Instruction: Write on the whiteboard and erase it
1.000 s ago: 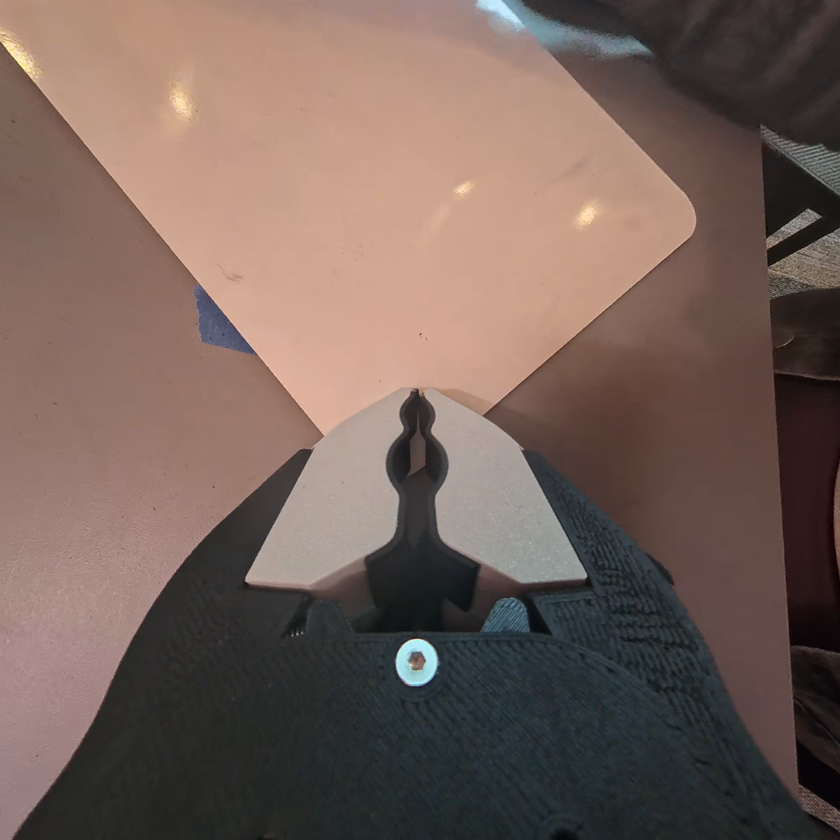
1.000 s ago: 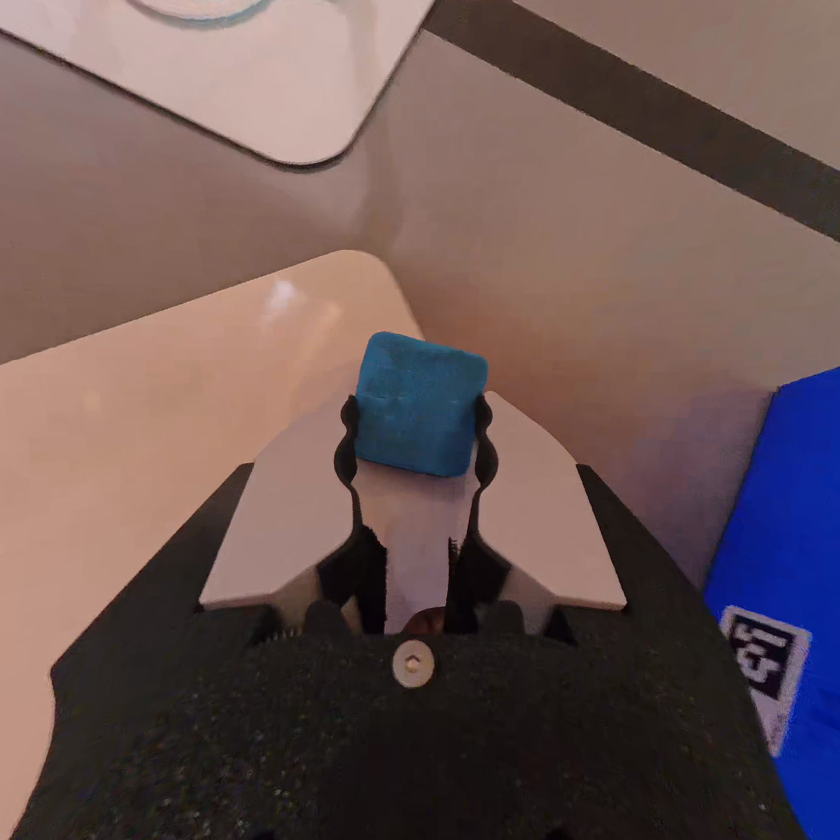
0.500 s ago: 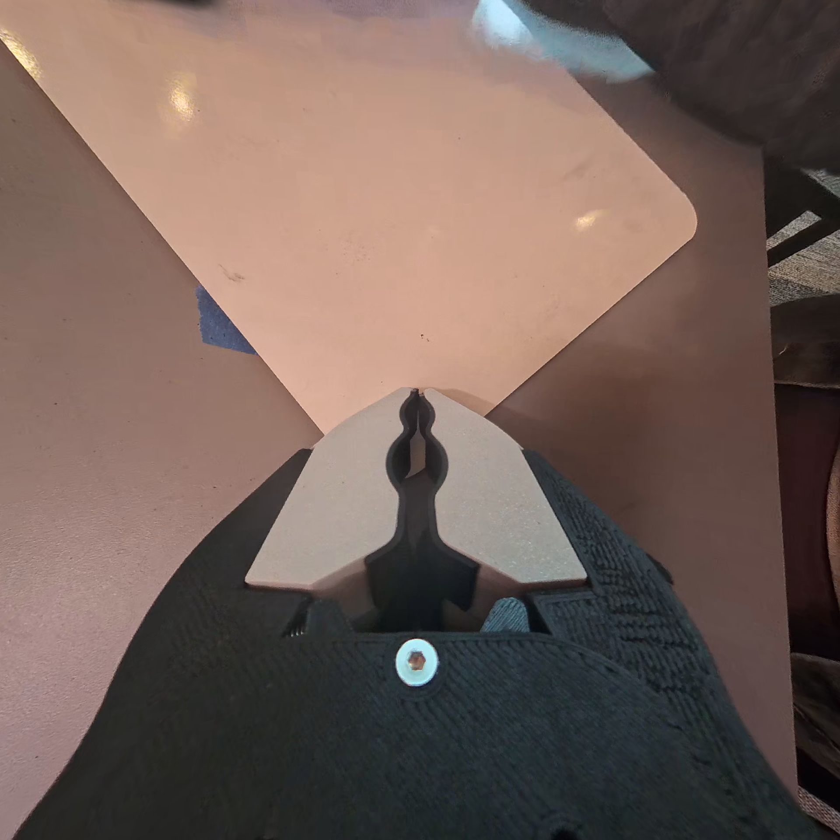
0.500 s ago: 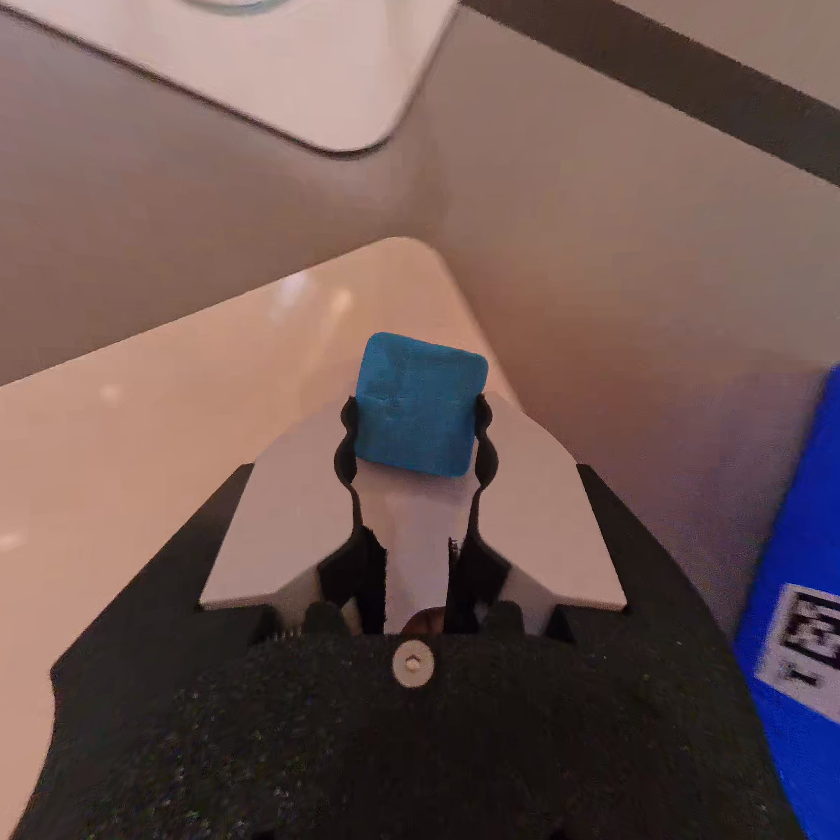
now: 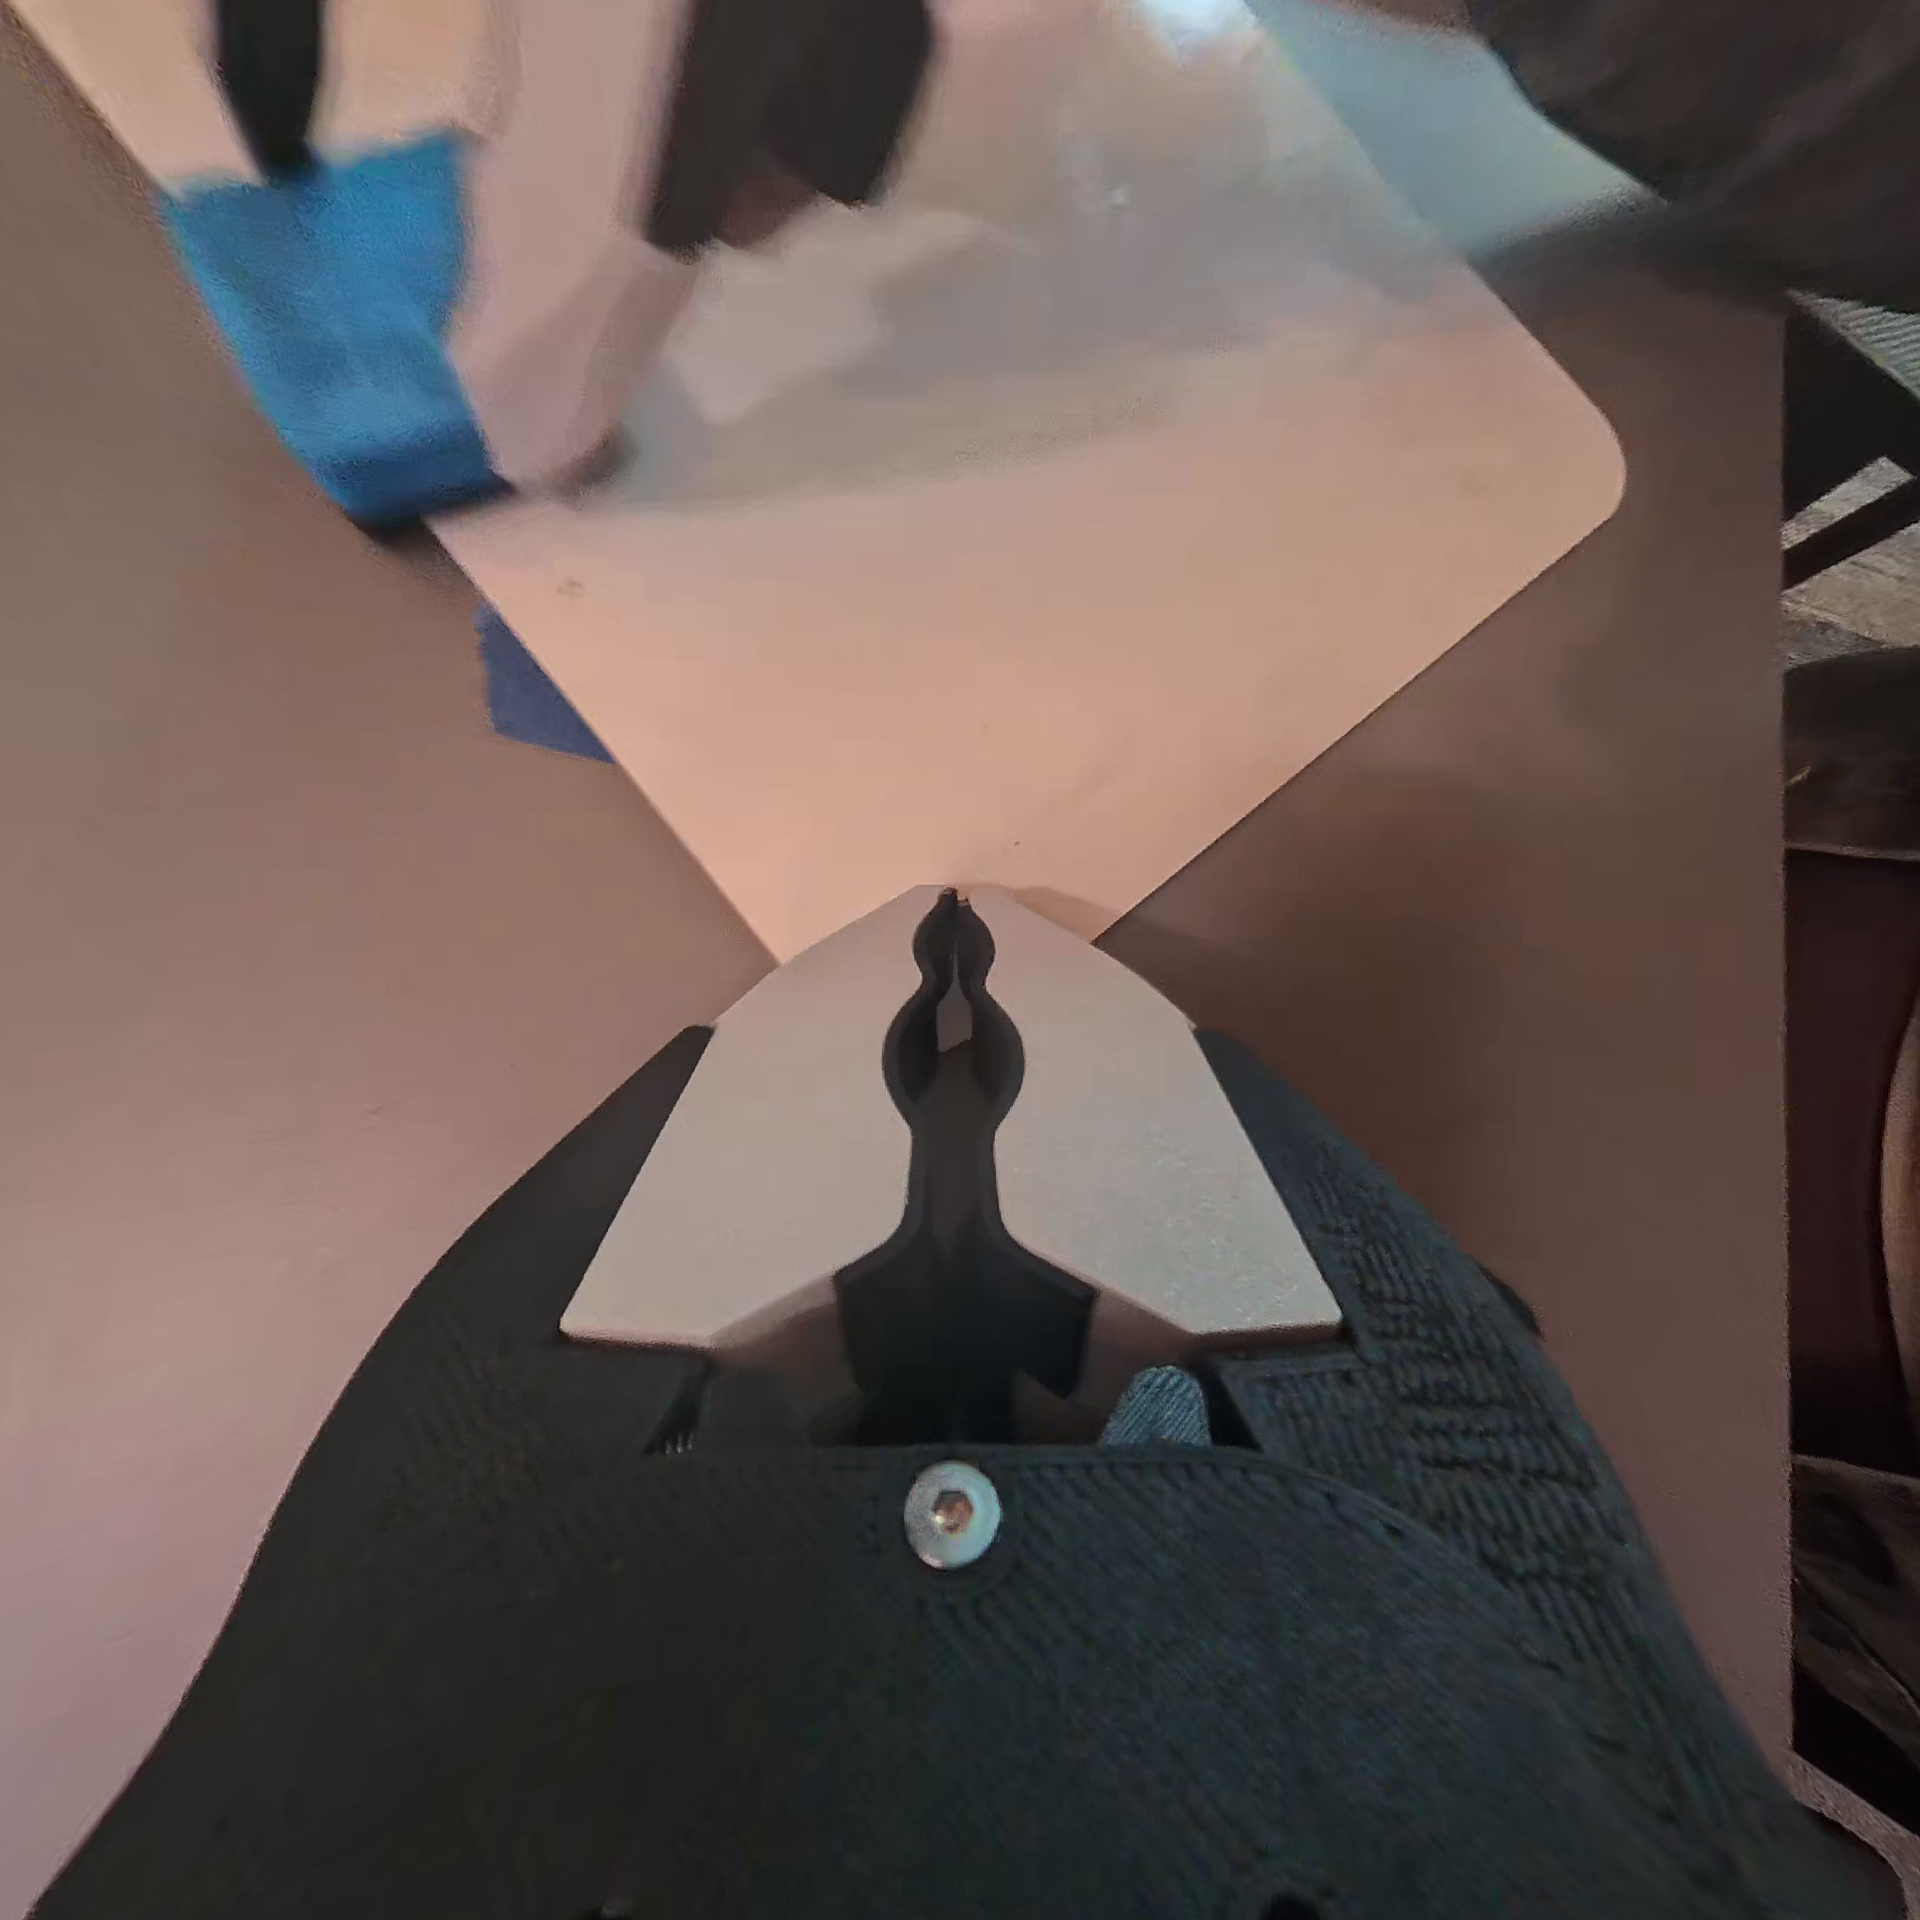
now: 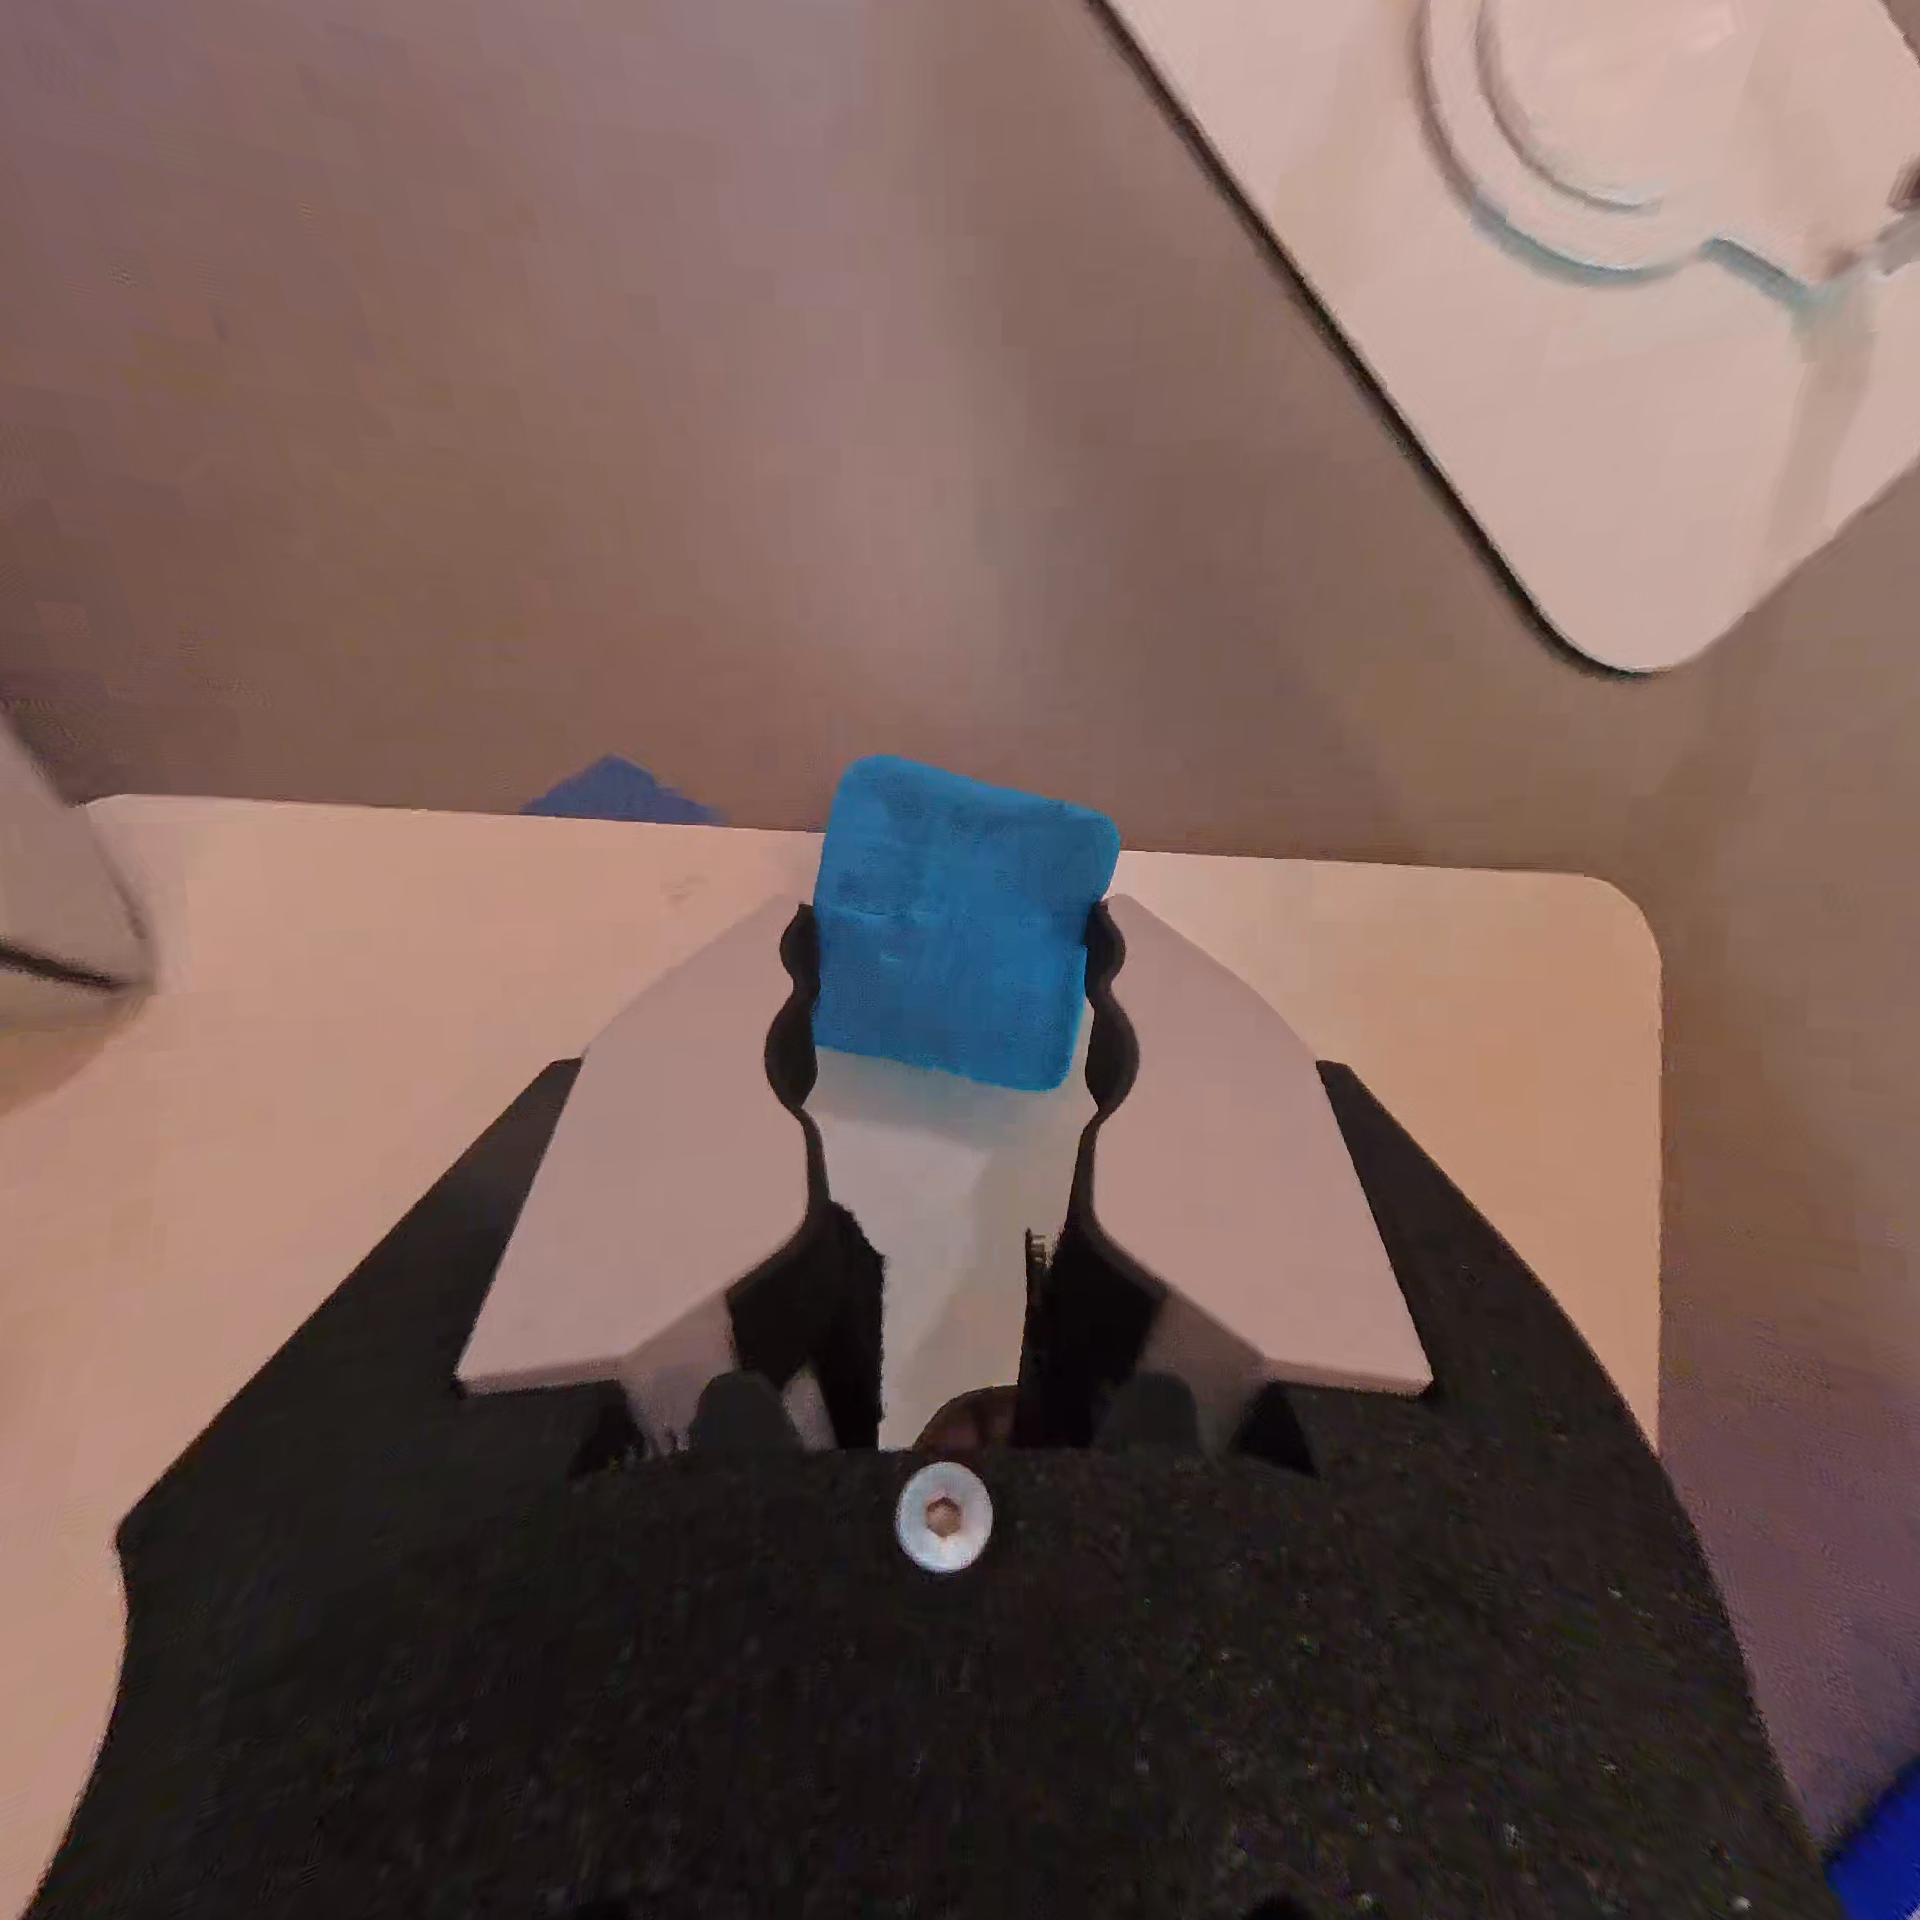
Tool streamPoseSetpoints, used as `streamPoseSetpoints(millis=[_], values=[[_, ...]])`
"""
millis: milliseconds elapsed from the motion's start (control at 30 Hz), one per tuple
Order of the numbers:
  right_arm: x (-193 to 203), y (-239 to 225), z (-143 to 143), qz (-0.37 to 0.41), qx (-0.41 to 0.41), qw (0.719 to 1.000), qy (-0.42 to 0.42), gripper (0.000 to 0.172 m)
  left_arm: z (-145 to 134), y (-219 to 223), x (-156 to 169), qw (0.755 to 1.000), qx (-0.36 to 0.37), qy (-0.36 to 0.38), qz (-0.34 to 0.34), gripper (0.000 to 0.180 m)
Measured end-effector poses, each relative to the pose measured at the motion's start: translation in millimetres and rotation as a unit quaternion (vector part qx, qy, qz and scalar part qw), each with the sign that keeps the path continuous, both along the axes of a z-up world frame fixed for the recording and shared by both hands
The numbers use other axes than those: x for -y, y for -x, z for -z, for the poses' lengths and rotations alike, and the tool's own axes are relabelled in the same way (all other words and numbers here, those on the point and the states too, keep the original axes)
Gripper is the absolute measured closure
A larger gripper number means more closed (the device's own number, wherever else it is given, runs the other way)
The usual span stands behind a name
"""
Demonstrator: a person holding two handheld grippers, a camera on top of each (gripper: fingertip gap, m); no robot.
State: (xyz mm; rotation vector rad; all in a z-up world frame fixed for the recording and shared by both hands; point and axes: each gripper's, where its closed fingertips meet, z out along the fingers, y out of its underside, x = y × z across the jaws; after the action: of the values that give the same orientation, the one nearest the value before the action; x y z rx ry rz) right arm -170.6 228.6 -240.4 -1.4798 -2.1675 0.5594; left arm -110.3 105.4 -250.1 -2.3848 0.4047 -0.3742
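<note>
Left wrist view: I see my left gripper (image 5: 948,896) with jaws pressed together and nothing between them, its tips over the near corner of the flat white rounded-corner whiteboard (image 5: 1039,644) on the brown table (image 5: 260,935).
Far edge, same view: my right gripper (image 5: 499,312), blurred, carries the blue felt block eraser (image 5: 322,332) at the board's left edge; a scrap of blue tape (image 5: 530,707) peeks from under it.
Right wrist view: my right gripper's (image 6: 951,925) jaws pinch the eraser (image 6: 956,925), both pads against its sides, over the whiteboard's (image 6: 364,987) far edge.
Background: a white tray (image 6: 1558,364) lies well apart, upper right.
</note>
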Motion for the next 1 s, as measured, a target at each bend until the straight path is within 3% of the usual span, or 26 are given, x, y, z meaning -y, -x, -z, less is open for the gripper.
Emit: streamPoseSetpoints(millis=[67,100,233,367,500,600,733,867,1000], values=[[41,-14,0,-0.066,-0.002,0.998,0.004,0.121,0,3,0,1.000,-0.004,-0.001,-0.004,0.180],[43,-15,0,-0.078,-0.010,0.997,-0.003,0.121,0,2,0,1.000,-0.008,-0.003,-0.002,0.179],[-5,2,1,0.008,0.003,1.000,0.025,0.121,0,1,-1,1.000,-0.019,-0.003,-0.002,0.179],[36,-14,0,-0.065,0.002,0.998,-0.002,0.121,0,1,0,1.000,-0.017,0.001,-0.003,0.179],[-2,-4,0,0.009,0.001,1.000,0.022,0.121,0,2,0,1.000,-0.025,0.002,-0.005,0.179],[44,-24,0,-0.045,0.006,0.999,0.019,0.121,0,2,1,1.000,-0.026,0.003,-0.005,0.180],[100,-88,-1,-0.111,0.017,0.994,0.012,0.121,0,5,2,1.000,-0.029,0.005,-0.010,0.180],[91,-126,0,-0.124,0.055,0.991,0.017,0.121,0,5,1,0.999,-0.038,0.005,-0.008,0.180],[95,-93,0,-0.132,0.052,0.990,-0.003,0.121,0,4,2,1.000,-0.029,0.007,-0.009,0.180]])
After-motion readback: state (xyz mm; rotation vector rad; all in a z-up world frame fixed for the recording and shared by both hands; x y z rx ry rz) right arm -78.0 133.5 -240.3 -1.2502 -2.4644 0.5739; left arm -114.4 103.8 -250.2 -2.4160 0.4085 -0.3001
